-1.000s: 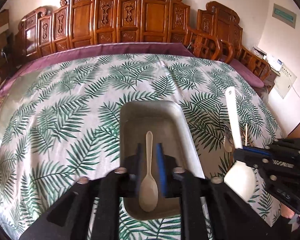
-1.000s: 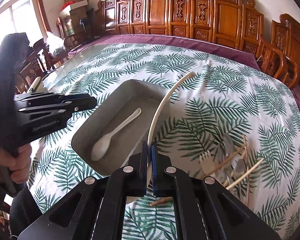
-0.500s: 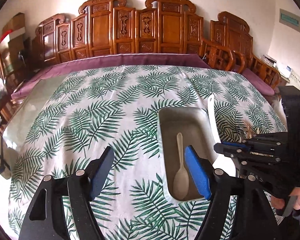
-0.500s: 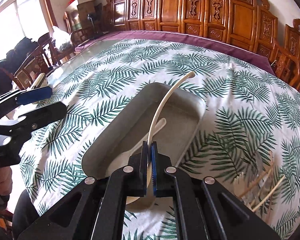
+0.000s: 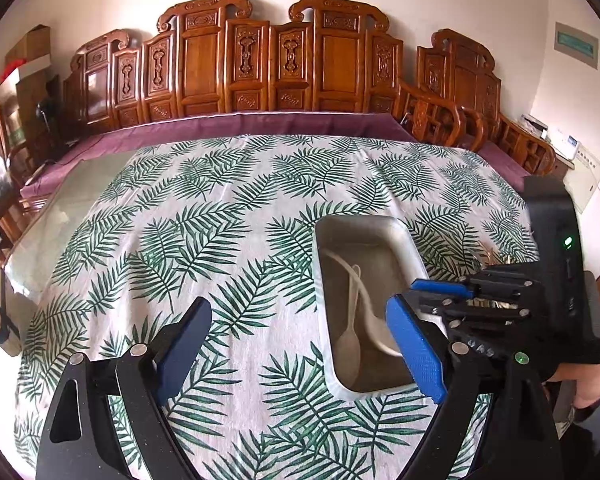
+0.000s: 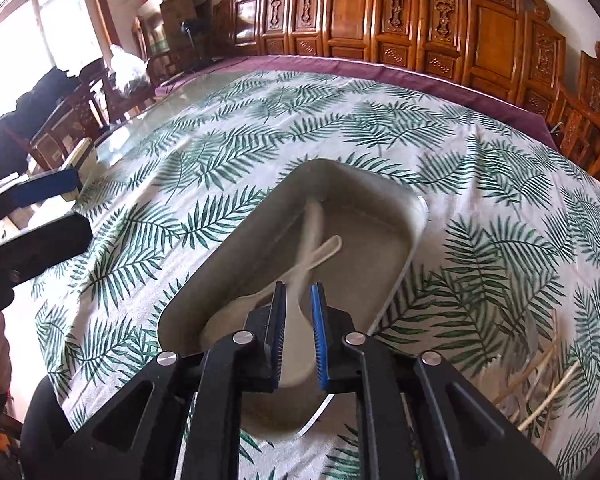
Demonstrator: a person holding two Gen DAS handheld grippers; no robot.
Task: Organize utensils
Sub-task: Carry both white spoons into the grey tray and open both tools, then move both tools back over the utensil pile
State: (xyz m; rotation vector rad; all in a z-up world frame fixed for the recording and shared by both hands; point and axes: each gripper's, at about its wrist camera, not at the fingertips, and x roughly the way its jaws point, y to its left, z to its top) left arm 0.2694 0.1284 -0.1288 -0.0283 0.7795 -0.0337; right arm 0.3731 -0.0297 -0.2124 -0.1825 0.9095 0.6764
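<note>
Two pale utensils lie crossed in the grey tray [image 6: 404, 216] on your leaf-print table [image 6: 260, 120]: a small spoon [image 5: 350, 344] and a long-handled white ladle [image 6: 296, 344]. Your right gripper [image 6: 297, 334] hangs just above the ladle's bowl with its fingers parted and grasping nothing. Your left gripper [image 5: 300, 346] stands wide apart and empty beside the tray, while more utensils [image 6: 540, 376] lie piled to the right.

Left of the tray [image 5: 320, 280] the table [image 5: 180, 240] lies open — right side, loose utensils [image 6: 540, 372] crowd the cloth.
</note>
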